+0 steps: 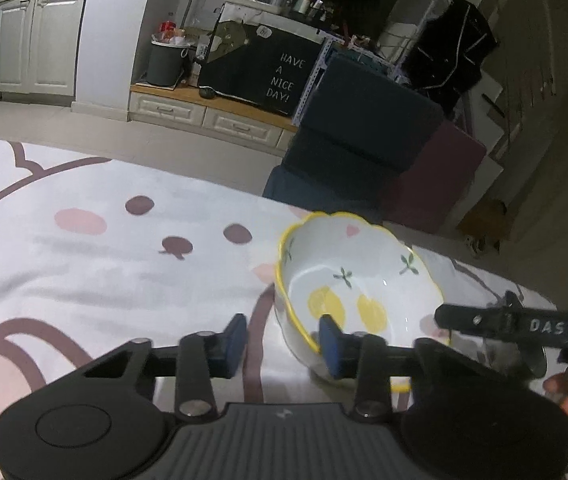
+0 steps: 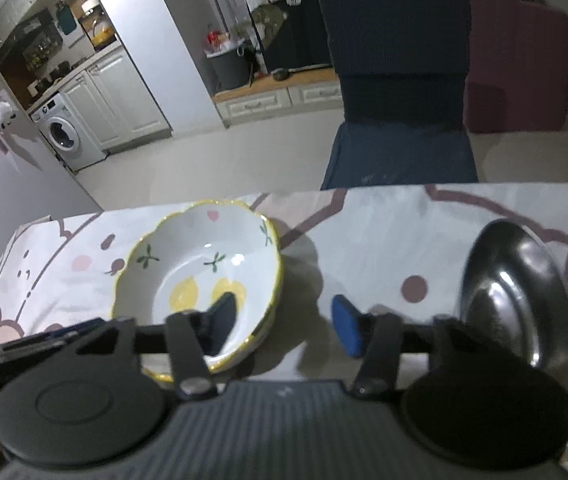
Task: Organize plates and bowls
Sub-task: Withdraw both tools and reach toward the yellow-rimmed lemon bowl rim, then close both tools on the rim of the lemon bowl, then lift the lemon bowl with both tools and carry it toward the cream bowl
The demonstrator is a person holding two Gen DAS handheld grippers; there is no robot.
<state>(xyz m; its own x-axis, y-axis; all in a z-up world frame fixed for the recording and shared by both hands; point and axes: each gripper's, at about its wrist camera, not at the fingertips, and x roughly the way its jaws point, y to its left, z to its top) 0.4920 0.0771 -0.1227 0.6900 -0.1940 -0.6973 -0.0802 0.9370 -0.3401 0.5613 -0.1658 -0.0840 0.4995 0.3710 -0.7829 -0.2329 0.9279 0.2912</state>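
Note:
A white bowl (image 1: 348, 280) with a wavy yellow rim and lemon print stands on the patterned tablecloth. My left gripper (image 1: 284, 340) is open; its right pad (image 1: 332, 346) sits inside the bowl's near rim, its left pad outside. The bowl also shows in the right wrist view (image 2: 204, 268). My right gripper (image 2: 284, 324) is open; its left pad (image 2: 220, 324) is inside the bowl, its right pad (image 2: 346, 330) outside over the cloth. A shiny metal plate (image 2: 520, 292) lies to the right of the right gripper.
The table carries a white cloth (image 1: 104, 272) with pink and brown cartoon print. A dark blue chair (image 2: 400, 92) stands past the far table edge. Kitchen cabinets and a washing machine (image 2: 64, 136) are far behind.

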